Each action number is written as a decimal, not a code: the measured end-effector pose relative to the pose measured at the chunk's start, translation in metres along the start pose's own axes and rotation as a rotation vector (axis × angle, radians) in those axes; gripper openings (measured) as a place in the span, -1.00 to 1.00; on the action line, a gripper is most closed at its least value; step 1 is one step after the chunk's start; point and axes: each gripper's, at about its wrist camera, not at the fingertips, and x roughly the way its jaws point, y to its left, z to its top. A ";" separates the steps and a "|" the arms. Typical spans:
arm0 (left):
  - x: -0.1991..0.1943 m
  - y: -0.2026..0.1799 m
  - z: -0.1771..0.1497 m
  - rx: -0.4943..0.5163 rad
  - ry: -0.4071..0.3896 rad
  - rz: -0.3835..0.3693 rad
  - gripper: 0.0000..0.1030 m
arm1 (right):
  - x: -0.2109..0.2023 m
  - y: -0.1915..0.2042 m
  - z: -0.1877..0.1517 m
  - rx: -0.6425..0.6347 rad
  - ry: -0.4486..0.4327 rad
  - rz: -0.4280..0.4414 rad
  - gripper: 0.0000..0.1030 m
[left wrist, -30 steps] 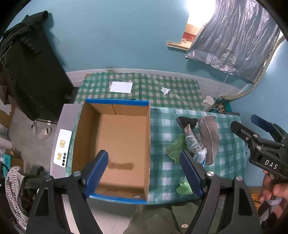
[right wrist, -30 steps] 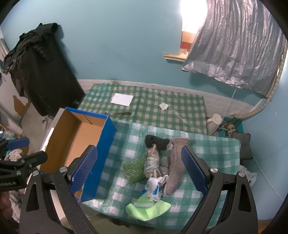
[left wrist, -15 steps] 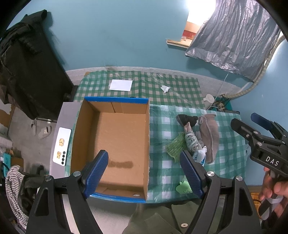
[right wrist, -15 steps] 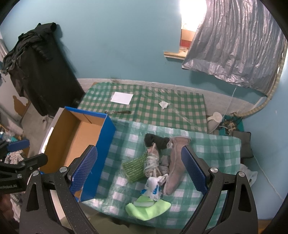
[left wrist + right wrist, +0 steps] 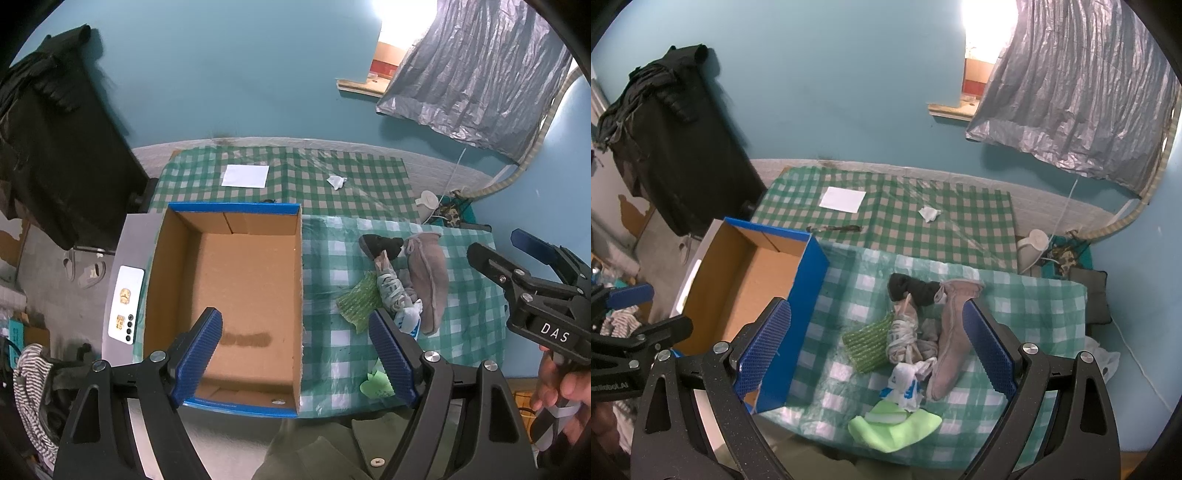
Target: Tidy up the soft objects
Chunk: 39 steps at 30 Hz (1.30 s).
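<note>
An empty cardboard box (image 5: 236,295) with blue outer walls (image 5: 798,325) sits on the left of a green checked cloth. To its right lies a heap of soft things: a black sock (image 5: 908,288), a long grey-pink sock (image 5: 953,339), a knotted pale sock (image 5: 905,336), a green ribbed cloth (image 5: 868,339), a white and blue piece (image 5: 905,384) and a bright green cloth (image 5: 894,428). My left gripper (image 5: 295,354) hovers open high above the box. My right gripper (image 5: 875,347) hangs open high above the heap, holding nothing.
A white paper sheet (image 5: 842,199), a crumpled white scrap (image 5: 929,213) and a dark pen-like stick (image 5: 834,229) lie on the far checked cloth. A phone (image 5: 125,310) rests on the grey ledge left of the box. Dark clothes (image 5: 665,147) hang at the left wall.
Both grippers have barely shifted; the left wrist view has drifted slightly, so the box sits a touch higher in frame. Nothing on the table has moved.
</note>
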 end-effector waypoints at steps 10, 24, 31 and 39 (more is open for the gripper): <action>0.000 -0.001 0.001 -0.001 -0.001 0.000 0.61 | 0.001 0.000 0.000 -0.003 0.006 0.003 0.81; 0.000 -0.002 0.001 0.002 -0.001 0.001 0.61 | 0.003 0.001 0.000 -0.004 0.010 0.003 0.81; 0.002 -0.003 0.001 0.001 0.002 0.004 0.61 | 0.005 -0.001 -0.001 -0.004 0.015 0.002 0.81; 0.008 -0.009 -0.002 0.017 0.013 0.012 0.61 | 0.005 -0.017 -0.008 0.016 0.038 -0.017 0.81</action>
